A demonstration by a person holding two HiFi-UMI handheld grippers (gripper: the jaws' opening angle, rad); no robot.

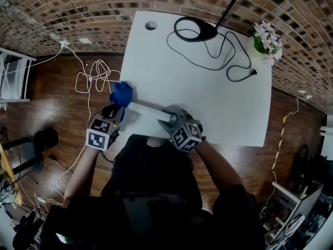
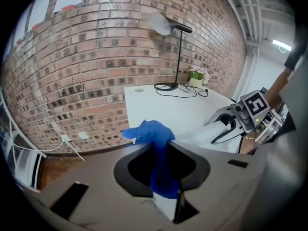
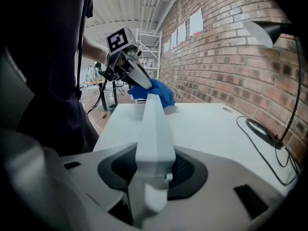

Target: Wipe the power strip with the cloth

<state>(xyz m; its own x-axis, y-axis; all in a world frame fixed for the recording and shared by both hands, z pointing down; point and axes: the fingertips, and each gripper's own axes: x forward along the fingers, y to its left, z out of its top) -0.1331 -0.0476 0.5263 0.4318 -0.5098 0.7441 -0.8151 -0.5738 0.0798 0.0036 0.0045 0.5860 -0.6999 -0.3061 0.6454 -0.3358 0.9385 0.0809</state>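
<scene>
While our right gripper (image 1: 166, 117) clamps 1 end of the long white plastic power strip (image 1: 146, 107) near the white table's (image 1: 203, 90) front edge, our left gripper (image 1: 116, 109) pinches the crumpled blue cloth (image 1: 122, 92) at the strip's other end, by the left edge.

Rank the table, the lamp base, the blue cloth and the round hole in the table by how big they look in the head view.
Largest to smallest:
1. table
2. lamp base
3. blue cloth
4. round hole
</scene>
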